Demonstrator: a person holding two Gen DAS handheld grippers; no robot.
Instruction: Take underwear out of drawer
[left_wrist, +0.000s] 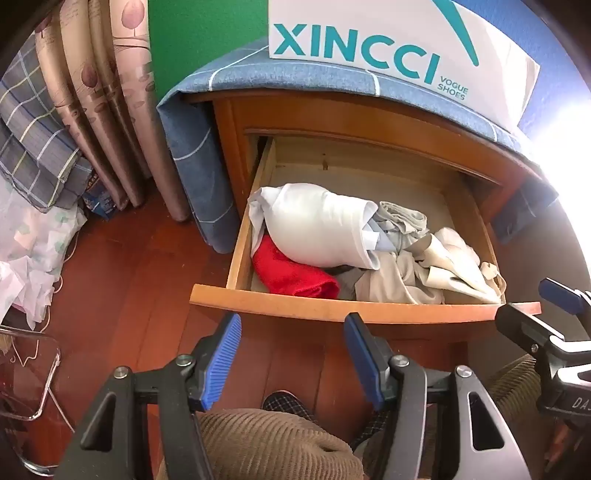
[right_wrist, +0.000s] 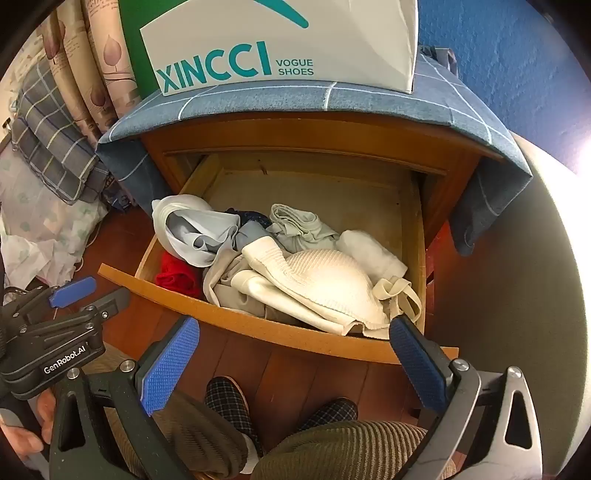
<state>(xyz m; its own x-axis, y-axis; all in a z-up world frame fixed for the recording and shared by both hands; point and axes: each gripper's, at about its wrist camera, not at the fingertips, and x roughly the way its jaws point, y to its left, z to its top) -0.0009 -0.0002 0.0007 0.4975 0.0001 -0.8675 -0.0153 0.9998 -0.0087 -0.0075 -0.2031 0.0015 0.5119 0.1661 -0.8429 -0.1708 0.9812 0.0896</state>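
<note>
From the left wrist view, the left gripper (left_wrist: 291, 354) hangs in front of the drawer (left_wrist: 362, 306), below its pulled-out front edge, jaws spread about halfway with nothing between them. The underwear lies ahead and above the jaws inside the drawer: a red piece (left_wrist: 295, 275) at the near left corner, a white roll (left_wrist: 317, 225) lying with its long axis left to right, and cream pieces (left_wrist: 454, 266) heaped to the right. The red piece looks the nearest thing to this gripper. From the right wrist view, the right gripper (right_wrist: 295, 363) is also outside the drawer, just short of its front edge, jaws wide apart and empty. The ribbed cream garment (right_wrist: 325, 280) sits straight ahead, its long axis running from upper left to lower right, spilling against the front board. This hand seems the better placed: it is tilted down toward the heap and would need to move forward over the edge and down.
</note>
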